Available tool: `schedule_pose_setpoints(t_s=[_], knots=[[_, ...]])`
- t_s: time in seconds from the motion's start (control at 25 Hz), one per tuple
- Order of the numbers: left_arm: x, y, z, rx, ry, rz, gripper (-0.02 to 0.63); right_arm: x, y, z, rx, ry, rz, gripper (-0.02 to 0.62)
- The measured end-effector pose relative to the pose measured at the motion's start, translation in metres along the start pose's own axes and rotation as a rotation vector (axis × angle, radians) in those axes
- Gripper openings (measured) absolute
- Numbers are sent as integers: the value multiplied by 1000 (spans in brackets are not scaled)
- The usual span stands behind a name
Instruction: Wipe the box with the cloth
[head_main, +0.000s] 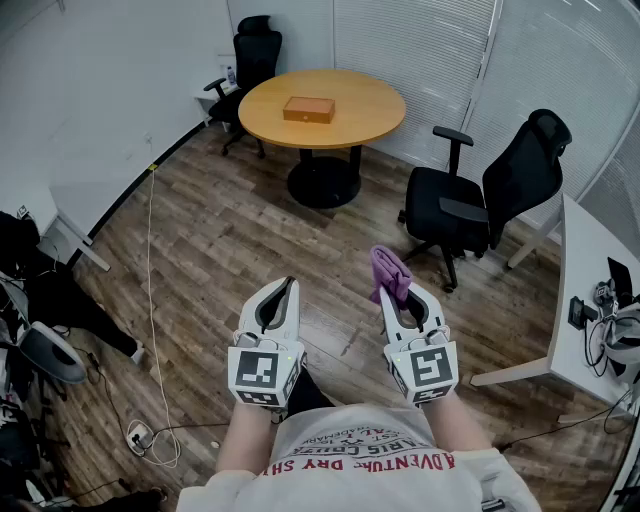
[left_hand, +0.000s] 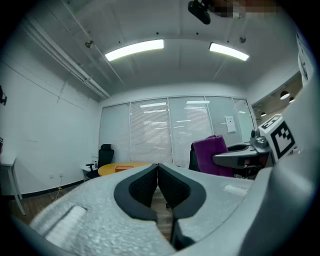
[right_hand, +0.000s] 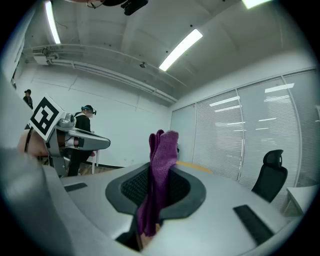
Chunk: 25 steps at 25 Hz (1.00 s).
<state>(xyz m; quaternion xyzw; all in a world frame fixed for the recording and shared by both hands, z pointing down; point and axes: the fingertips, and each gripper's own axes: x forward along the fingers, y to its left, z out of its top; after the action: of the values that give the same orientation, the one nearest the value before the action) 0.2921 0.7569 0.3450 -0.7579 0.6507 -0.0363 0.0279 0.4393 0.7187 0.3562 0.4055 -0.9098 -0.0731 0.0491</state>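
A: Where's the small flat orange-brown box (head_main: 309, 109)?

B: On the round wooden table (head_main: 372, 118) at the far side of the rm; well apart from both grippers.

A: Jaws?

B: The right gripper (head_main: 393, 300) is clamped on the purple terry cloth (right_hand: 163, 150), which sticks up past the tips; the left gripper (left_hand: 158, 169) is closed, tips meeting, nothing betw. them.

A: Handling?

B: Cloth looks soft, light, floppy; the mid-fold grip seems secure. Box is prob. rigid & light, so it may slide under a wipe; the left gripper could brace a side edge.
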Motion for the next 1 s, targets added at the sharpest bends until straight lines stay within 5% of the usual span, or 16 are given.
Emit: schedule_pose_setpoints(t_s=[0.64,1.0], knots=[[16,-1,-19,-42,37,2,9,13,-4,-23,54,53,22,64],[59,36,-35,-70,59,-6,9,76,-10,-34,85,78,46,64]])
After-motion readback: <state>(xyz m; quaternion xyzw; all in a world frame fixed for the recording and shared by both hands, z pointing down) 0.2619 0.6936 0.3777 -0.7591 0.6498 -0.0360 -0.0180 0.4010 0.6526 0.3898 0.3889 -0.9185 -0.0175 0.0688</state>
